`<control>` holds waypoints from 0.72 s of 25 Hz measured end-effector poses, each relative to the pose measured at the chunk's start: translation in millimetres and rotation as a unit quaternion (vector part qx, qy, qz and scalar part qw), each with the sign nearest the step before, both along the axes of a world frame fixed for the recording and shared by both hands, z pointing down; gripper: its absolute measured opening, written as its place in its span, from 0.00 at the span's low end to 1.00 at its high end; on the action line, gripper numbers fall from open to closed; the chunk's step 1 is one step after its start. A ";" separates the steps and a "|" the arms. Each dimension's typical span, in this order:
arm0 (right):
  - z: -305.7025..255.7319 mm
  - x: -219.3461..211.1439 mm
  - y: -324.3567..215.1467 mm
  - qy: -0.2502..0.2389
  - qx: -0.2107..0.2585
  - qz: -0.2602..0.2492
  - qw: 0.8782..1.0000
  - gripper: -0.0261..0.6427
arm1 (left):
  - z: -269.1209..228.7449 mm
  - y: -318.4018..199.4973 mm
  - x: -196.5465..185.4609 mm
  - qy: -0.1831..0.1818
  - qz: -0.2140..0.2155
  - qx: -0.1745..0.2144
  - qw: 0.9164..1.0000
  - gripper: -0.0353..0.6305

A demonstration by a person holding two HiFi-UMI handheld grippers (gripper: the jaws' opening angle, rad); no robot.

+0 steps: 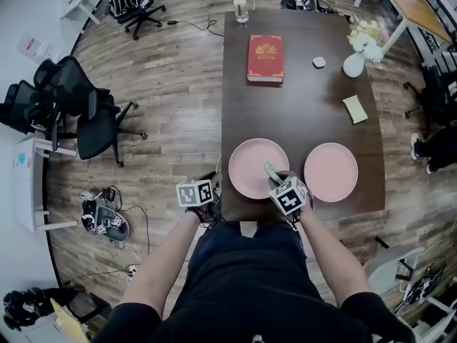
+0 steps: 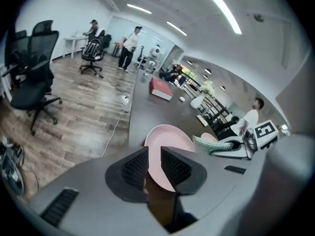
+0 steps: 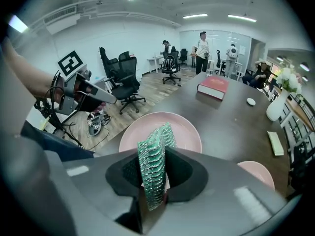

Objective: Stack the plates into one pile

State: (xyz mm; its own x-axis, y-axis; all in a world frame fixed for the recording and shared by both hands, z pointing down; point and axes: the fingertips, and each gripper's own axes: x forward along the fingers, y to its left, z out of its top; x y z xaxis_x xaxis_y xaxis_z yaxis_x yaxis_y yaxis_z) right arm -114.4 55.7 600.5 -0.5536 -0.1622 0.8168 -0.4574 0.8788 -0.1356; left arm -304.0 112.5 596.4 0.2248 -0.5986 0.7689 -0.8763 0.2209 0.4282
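The right gripper has its fingers closed on a green knobbly sponge, which stands upright between the pads and pokes out past the fingertips. Just beyond and below those fingertips lies the first pink plate, flat on the dark table near its front edge; the sponge's tip hangs over that plate's near rim (whether it touches the plate I cannot tell). The second pink plate lies to the right of the right gripper's fingers, near the first plate but apart from it, with a strip of bare table between them; neither plate rests on the other.

The left gripper holds nothing; its fingers stand a narrow gap apart, and through that gap the first pink plate shows ahead of them and a little to the right. In the head view this gripper hangs off the table's left front corner, to the left of that plate.

Well beyond both pairs of fingers, toward the table's far end, a red book lies flat; to its right stands a white vase with flowers, and nearer than the vase lies a yellow pad. Black office chairs stand on the wood floor, well to the left of the left gripper.
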 end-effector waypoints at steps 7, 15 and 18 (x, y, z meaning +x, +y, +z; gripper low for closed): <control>-10.9 -3.2 5.5 0.024 0.014 0.071 0.997 0.17 | -7.8 -55.5 1.8 -0.024 0.198 0.021 0.980 0.12; -10.4 -3.9 3.7 0.055 0.031 0.173 0.983 0.17 | 2.6 -124.2 19.6 -0.048 0.397 0.045 0.916 0.12; -4.5 -5.2 9.0 0.076 0.047 0.184 0.979 0.17 | 15.7 -140.7 31.7 -0.056 0.452 0.045 0.889 0.16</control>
